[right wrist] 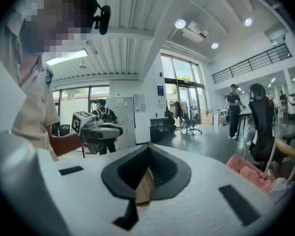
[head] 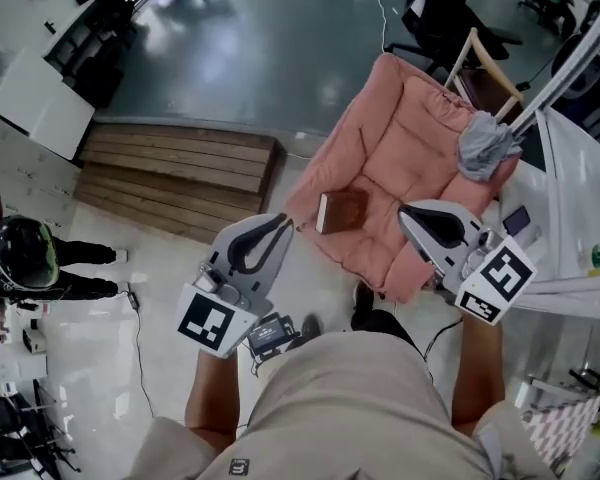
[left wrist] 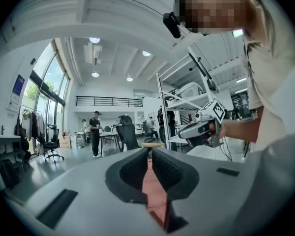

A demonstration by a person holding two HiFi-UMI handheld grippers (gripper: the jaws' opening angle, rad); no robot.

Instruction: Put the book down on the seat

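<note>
Head view: book [head: 344, 210] on seat [head: 400, 158], long axis left-right.

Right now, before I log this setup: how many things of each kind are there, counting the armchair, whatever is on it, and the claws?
Pink cushioned armchair: 1
Brown rectangular book, lying on the seat: 1
Grey crumpled cloth, draped over the armchair's edge: 1
White handheld claws, left claw and right claw, both shut and empty: 2
Total: 5
</note>
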